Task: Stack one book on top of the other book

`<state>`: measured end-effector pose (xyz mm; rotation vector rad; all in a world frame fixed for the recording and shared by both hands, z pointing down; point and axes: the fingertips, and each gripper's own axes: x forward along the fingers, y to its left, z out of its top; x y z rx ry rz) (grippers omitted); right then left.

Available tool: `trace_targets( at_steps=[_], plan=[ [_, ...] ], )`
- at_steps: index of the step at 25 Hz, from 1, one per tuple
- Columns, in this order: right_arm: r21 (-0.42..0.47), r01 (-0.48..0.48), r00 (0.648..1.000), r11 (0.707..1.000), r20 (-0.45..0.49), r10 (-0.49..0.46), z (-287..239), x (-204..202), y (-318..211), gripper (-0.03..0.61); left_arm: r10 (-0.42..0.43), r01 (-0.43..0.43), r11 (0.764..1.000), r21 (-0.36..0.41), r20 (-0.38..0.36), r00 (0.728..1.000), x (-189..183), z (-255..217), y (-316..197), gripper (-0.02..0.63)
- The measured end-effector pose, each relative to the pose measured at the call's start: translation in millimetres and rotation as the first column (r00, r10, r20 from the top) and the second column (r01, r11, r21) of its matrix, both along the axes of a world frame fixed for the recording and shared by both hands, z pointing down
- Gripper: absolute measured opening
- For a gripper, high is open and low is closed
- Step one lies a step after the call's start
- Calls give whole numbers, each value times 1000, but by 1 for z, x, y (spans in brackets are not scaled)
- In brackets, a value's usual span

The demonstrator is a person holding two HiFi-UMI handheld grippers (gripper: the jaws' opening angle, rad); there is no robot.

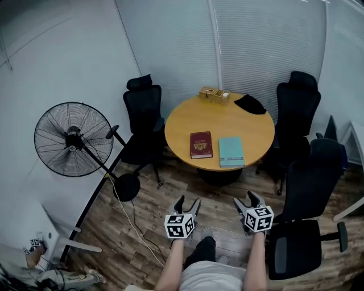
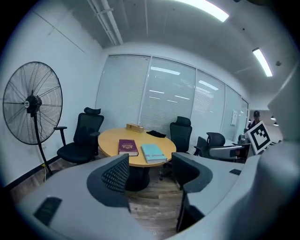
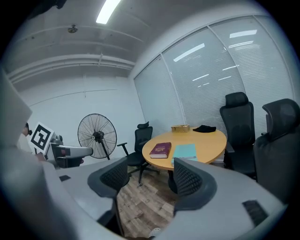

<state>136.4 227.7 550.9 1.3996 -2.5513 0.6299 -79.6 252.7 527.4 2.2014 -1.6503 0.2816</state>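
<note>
Jaws apart; lights (image 2: 201, 9): gripper views only.

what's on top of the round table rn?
Round table: maroon book and teal book side by side, unstacked; wooden box and black cloth item at the far edge. Box contents can't be made out.

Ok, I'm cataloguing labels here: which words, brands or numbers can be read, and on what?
None is readable.
Maroon book: gold cover print, too small to read.
Teal book: no print visible.
Left gripper and right gripper: square markers only, no letters.
</note>
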Motion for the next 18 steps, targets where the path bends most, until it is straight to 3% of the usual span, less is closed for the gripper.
trace_targets(
  at_steps=[6,10,18],
  plan=[
    [-8,7,1000,1000,-7,-7,12,-3,-21,305,-34,36,999,25,-47,998,-9,3,-26,291],
    [5,-43,994,999,102,42,2,8,-61,305,-22,23,999,22,-54,998,-5,9,-69,291],
    [-14,-110,991,994,81,111,-8,28,-147,304,-74,82,994,69,-116,991,-8,-6,-175,288]
  ],
)
